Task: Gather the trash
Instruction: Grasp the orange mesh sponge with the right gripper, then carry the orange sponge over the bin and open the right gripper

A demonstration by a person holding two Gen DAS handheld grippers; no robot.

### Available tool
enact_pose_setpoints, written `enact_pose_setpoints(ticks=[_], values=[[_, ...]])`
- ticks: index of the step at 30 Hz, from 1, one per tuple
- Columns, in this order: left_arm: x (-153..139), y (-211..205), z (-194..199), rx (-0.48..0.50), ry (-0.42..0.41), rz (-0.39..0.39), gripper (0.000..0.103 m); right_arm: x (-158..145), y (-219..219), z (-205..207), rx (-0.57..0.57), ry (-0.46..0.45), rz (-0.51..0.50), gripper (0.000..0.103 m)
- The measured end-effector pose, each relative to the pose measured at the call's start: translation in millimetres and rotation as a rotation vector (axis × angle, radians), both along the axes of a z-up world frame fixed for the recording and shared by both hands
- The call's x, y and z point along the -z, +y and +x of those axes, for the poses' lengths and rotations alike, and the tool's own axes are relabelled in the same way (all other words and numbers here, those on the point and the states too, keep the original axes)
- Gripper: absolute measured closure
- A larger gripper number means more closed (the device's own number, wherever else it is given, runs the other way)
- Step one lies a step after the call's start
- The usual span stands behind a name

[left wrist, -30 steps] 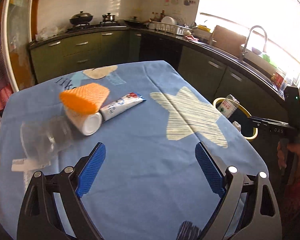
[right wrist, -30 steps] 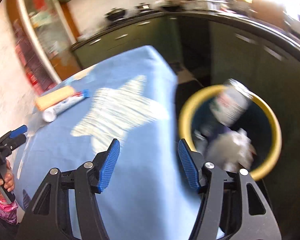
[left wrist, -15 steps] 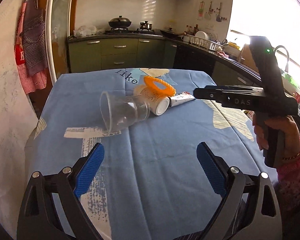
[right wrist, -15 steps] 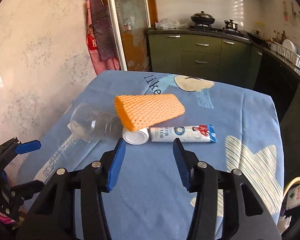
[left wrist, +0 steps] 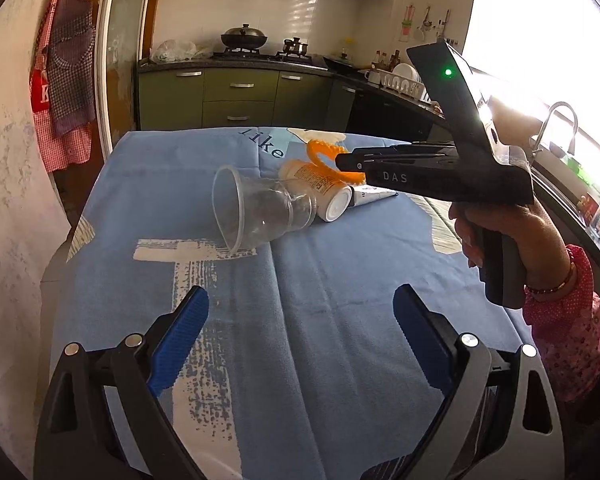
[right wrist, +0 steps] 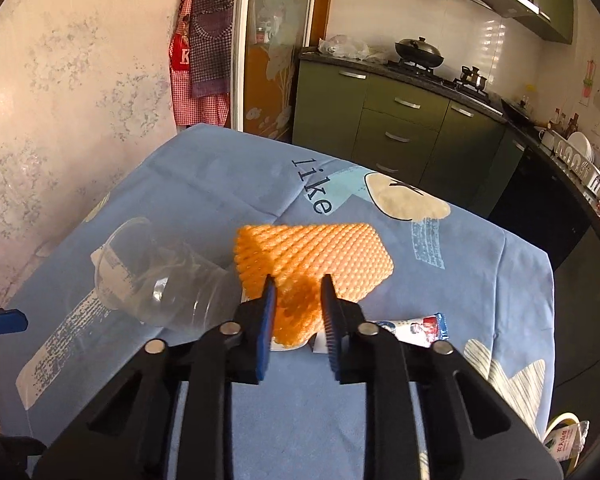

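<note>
On the tabletop (right wrist: 204,184), mid-scene: one orange foam net (right wrist: 316,252) lies over one white bottle (left wrist: 324,190), with one clear plastic cup (left wrist: 260,208) on its side to the left and one squeezed tube (right wrist: 416,326) to the right.
Right hand-held gripper (right wrist: 298,304): jaws narrowed about the near end of the foam net, pads at or just short of contact; a firm grip cannot be confirmed.
Left hand-held gripper (left wrist: 300,316): jaws spread wide, holding nothing, hovering over the near cloth.
Handling, foam net: judged very light, soft and springy; it should crush under the pads, so a pinch through the near edge suits it.
Handling, cup: thin, light, easily crushed; likely best taken at the rim.
Bin (right wrist: 562,438): one, yellow-rimmed, near right, beyond the tabletop's edge, already holding a carton.
</note>
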State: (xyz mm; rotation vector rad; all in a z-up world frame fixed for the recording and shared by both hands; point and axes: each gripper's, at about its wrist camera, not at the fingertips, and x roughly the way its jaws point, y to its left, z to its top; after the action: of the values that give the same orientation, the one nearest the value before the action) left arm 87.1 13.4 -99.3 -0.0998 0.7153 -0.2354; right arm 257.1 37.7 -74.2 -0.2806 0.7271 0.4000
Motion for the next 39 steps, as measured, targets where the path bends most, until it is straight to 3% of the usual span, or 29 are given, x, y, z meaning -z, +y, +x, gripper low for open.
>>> enact_pose_setpoints(ticks=[3, 12, 17, 22, 25, 32, 39], values=[[2, 1, 0, 0.001, 0.01, -0.009, 0.011, -6, -6, -5, 0.014, -0.034, 0.01, 0.097], [-1, -7, -1, 0.016, 0.004, -0.001, 0.011, -55, -56, -34, 0.063, -0.105, 0.162, 0.097], [-4, -17, -2, 0.035, -0.003, 0.006, 0.011, -75, -108, -71, 0.127, -0.137, 0.272, 0.097], [-10, -29, -4, 0.064, -0.017, 0.004, 0.011, -81, -187, -121, 0.304, -0.18, 0.341, 0.097], [-12, -39, -4, 0.082, -0.021, 0.009, 0.011, -74, -238, -145, 0.436, -0.183, 0.359, 0.097], [-15, -63, -5, 0.121, -0.019, 0.032, 0.011, -27, -337, -170, 0.681, -0.078, 0.402, 0.097], [-19, -80, -5, 0.151, -0.021, 0.06, 0.011, 21, -381, -157, 0.776, 0.031, 0.481, 0.097]])
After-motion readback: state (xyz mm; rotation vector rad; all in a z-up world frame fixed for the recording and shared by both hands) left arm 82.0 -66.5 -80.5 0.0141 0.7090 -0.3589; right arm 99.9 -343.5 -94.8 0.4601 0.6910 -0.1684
